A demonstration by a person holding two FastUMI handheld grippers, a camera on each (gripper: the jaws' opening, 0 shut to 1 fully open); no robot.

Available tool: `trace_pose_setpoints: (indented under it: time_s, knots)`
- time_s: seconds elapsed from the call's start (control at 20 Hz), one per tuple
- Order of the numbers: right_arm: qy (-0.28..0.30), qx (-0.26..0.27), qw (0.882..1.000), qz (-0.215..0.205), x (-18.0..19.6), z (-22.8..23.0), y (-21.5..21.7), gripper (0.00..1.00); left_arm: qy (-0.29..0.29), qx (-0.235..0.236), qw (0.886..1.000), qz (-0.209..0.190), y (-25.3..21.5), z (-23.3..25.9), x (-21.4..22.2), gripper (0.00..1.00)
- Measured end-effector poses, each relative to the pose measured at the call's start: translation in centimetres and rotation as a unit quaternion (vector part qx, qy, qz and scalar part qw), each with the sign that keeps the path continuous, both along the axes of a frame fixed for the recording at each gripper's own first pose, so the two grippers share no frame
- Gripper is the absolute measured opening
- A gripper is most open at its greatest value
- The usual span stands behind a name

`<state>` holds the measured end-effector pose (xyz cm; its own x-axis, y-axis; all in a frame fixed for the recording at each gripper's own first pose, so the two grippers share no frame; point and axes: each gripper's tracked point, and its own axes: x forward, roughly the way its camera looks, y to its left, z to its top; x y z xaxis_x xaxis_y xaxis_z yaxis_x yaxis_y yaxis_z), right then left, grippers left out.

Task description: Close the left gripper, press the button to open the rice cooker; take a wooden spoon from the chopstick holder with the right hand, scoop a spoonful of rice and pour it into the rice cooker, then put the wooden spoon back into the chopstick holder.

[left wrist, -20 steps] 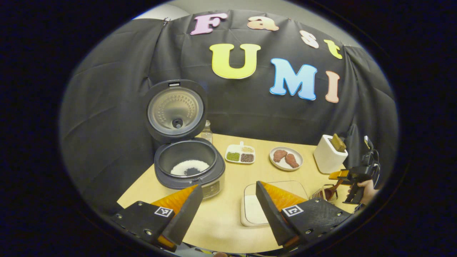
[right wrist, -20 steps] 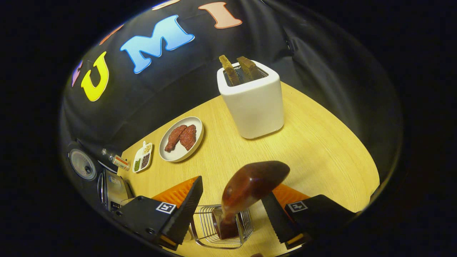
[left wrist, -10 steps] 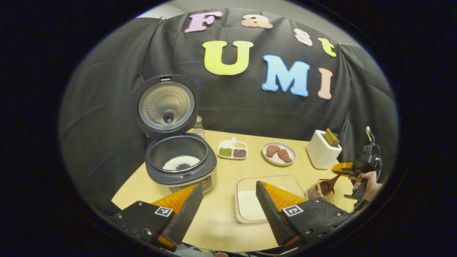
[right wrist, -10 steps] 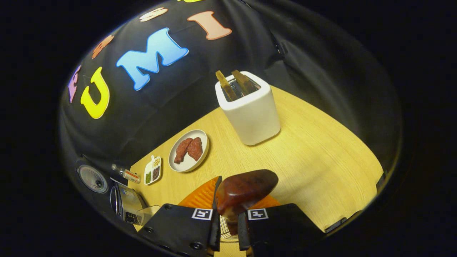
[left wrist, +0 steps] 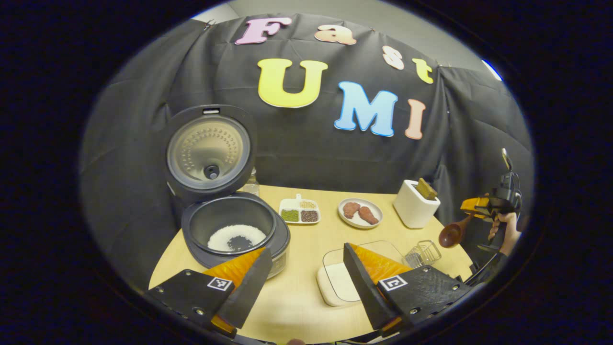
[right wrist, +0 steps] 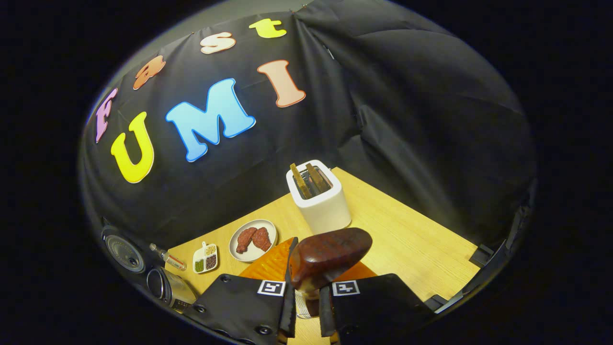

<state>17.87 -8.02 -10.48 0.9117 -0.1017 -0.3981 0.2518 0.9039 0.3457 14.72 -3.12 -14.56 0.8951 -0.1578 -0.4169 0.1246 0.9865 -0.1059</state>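
- The rice cooker (left wrist: 225, 225) stands at the left of the surface (left wrist: 306, 239) with its lid (left wrist: 208, 147) upright and open; white rice with a dark patch lies in its pot. Judged risk: a loaded spoon carried across could clip the raised lid or the rim and spill.
- The left hand-held gripper (left wrist: 306, 280) hangs low over the near edge, its fingers spread wide with nothing between them, pointing between the cooker and the rice tray (left wrist: 335, 282). It could get in the way of the scoop if it stays there.
- The rice tray sits partly hidden behind the left gripper's right-hand finger, so the scoop may need a path around it.
- The wire chopstick holder (left wrist: 421, 252) stands empty-looking near the right edge; it looks light and could tip when the spoon goes back in.
- The wooden spoon (right wrist: 330, 256) is clamped by its handle in the right hand-held gripper (right wrist: 304, 306), fingers pressed close on either side, bowl out ahead.
- In the left gripper view the hand (left wrist: 503, 227) holds that gripper raised at the far right, above the holder, the spoon sloping down and left. The narrow grip could let the spoon twist under a load.
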Motion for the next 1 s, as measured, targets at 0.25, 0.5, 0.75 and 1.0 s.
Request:
trace_pose_setpoints:
  time_s: [0.25,0.5,0.75,1.0]
  knots:
    - [-0.015,-0.027,0.999,-0.040,-4.3,2.9,0.2,0.18,-0.032,-0.004,0.997,-0.069,0.6,0.4,0.7,0.95]
    - [-0.025,-0.047,0.998,-0.034,-5.8,5.1,3.7,0.21,-0.037,-0.038,0.996,-0.071,2.4,-0.2,0.2,0.95]
    - [-0.034,-0.035,0.998,0.033,-4.2,5.9,10.9,0.21,-0.032,-0.050,0.997,-0.041,6.3,-1.1,-1.0,0.93]
    - [-0.022,-0.041,0.992,0.120,-2.0,4.4,18.4,0.22,-0.035,-0.047,0.998,0.005,10.6,-1.1,-2.4,0.95]
